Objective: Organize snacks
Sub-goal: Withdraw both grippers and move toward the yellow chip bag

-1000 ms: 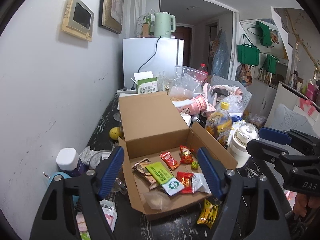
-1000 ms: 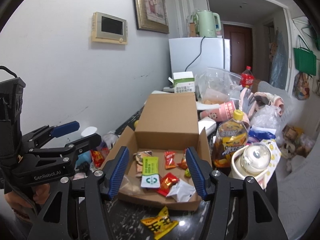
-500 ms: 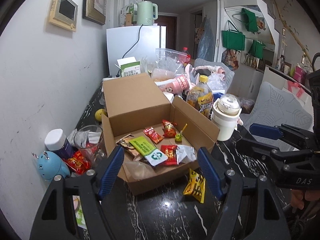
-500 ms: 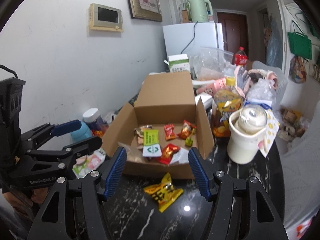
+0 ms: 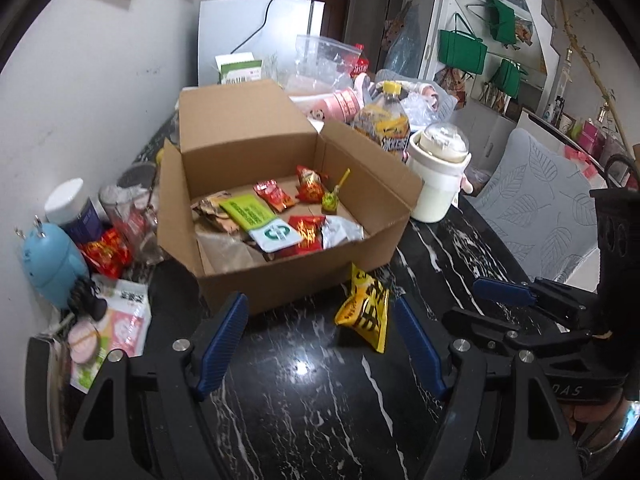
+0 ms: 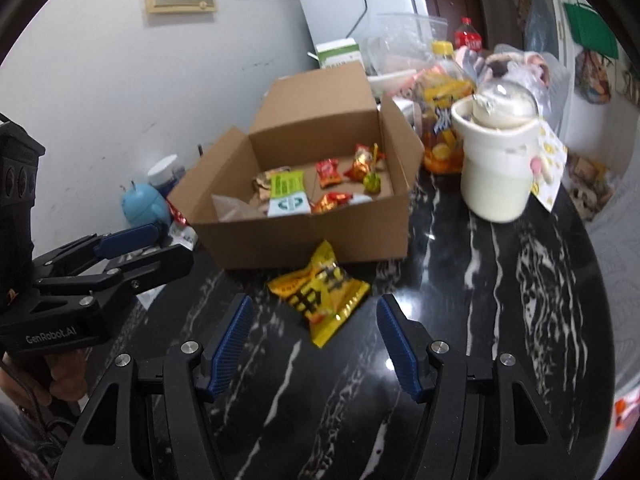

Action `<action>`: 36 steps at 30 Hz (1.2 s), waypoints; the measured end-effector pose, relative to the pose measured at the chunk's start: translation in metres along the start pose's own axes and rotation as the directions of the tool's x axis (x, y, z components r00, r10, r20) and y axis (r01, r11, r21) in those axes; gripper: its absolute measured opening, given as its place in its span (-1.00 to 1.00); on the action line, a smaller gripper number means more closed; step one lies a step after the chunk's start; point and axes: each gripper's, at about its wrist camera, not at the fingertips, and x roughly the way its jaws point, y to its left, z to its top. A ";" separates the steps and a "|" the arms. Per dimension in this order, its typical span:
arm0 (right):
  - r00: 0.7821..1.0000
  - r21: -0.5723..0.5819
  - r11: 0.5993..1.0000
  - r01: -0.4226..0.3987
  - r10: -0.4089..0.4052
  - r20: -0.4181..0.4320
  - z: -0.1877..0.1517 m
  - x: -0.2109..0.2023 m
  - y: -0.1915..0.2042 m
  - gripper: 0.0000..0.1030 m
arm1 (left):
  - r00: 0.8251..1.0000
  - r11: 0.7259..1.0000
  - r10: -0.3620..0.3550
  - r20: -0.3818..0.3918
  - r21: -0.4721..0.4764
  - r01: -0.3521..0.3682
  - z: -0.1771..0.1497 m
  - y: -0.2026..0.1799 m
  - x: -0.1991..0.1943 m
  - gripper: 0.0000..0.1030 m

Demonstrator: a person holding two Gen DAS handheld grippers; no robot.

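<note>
Snacks [image 5: 280,216] are seen inside the box [image 5: 280,280], a yellow packet [image 6: 320,292] lies on the surface [image 6: 480,320] before it, and both the left gripper [image 5: 320,344] and right gripper [image 6: 314,348] are held spread, empty.

Both my cams are fisheye, each looking forward along its own claw, angled down at the black marble surface [image 5: 304,400]. Left wrist view sits low and close over the surface, left claw [image 5: 320,344] framing the bottom, facing the open cardboard box [image 5: 280,272] from its front-left; right claw [image 5: 516,304] shows at the right edge. Right wrist view looks from further right, right claw [image 6: 314,342] at the bottom, box [image 6: 304,240] ahead and slightly left, left claw [image 6: 136,248] at the left edge. Shared: box, yellow snack packet [image 5: 366,312] [image 6: 320,292] just in front of it, white jar [image 5: 438,176] [image 6: 496,168], white wall [image 5: 80,100] [image 6: 100,80], fridge behind.
</note>
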 end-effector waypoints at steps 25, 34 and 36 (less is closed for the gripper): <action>0.994 0.072 0.996 0.046 -0.038 -0.101 -0.027 0.033 -0.052 0.25 | 0.988 1.000 0.002 -0.156 0.000 -0.002 -0.036 -0.029 0.099 0.46; 0.992 0.068 0.998 0.010 -0.001 -0.130 -0.023 0.052 -0.058 0.25 | 0.979 0.998 0.069 -0.191 0.000 -0.070 -0.036 -0.014 0.108 0.46; 0.991 0.055 0.999 0.001 0.006 -0.136 -0.021 0.057 -0.056 0.25 | 0.977 0.995 0.098 -0.187 0.002 -0.100 -0.036 -0.007 0.106 0.46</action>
